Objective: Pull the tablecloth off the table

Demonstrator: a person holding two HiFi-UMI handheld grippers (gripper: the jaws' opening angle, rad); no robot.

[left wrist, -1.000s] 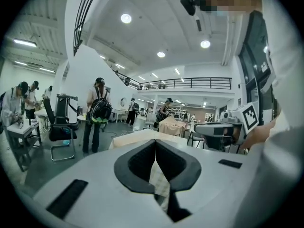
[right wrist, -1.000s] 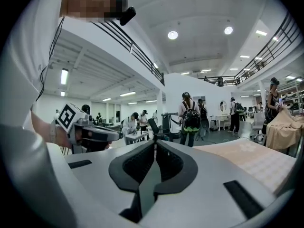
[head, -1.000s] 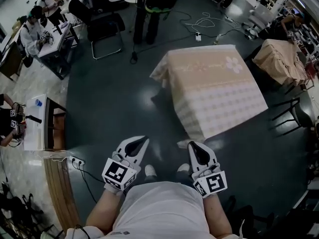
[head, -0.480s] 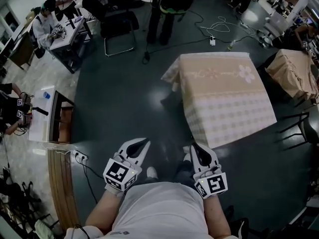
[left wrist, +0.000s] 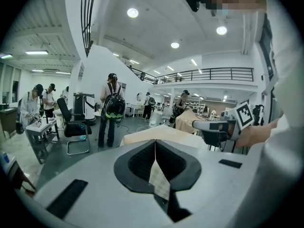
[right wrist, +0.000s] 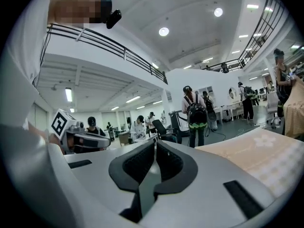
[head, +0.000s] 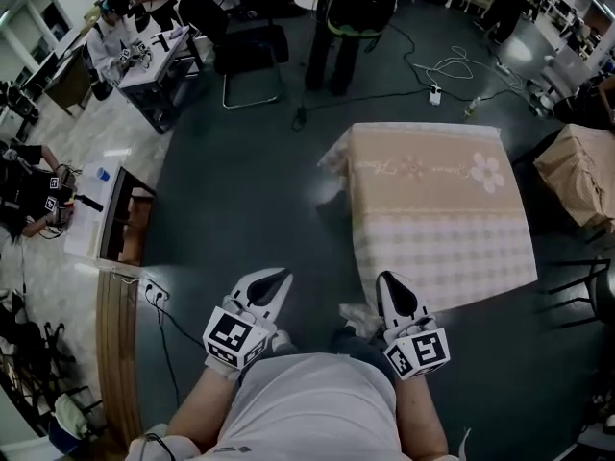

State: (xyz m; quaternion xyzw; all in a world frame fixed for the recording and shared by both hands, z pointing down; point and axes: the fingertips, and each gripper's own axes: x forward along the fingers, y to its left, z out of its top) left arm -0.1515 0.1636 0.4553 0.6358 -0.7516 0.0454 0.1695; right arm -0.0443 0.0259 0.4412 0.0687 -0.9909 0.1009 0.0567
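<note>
A table under a peach tablecloth (head: 432, 209) with a flower print and a checked near half stands ahead and to the right on the dark floor. My left gripper (head: 280, 276) is held low in front of my body, shut and empty, well left of the table's near corner. My right gripper (head: 388, 279) is also shut and empty, just short of the cloth's near hanging edge. In the left gripper view the shut jaws (left wrist: 155, 144) point at the tablecloth (left wrist: 159, 133). In the right gripper view the shut jaws (right wrist: 155, 144) have the tablecloth (right wrist: 266, 156) at the right.
A person with a backpack (head: 351, 8) stands beyond the table beside a black chair (head: 245, 51). Cables (head: 452, 65) lie on the floor behind. A second cloth-covered table (head: 581, 171) and a chair (head: 588, 277) are at the right. Desks with seated people (head: 144, 56) and a power strip (head: 149, 294) are at the left.
The table has come nearer and now squares up in front of me as I walk toward it. Both grippers stay shut and empty, carried forward with my body.
</note>
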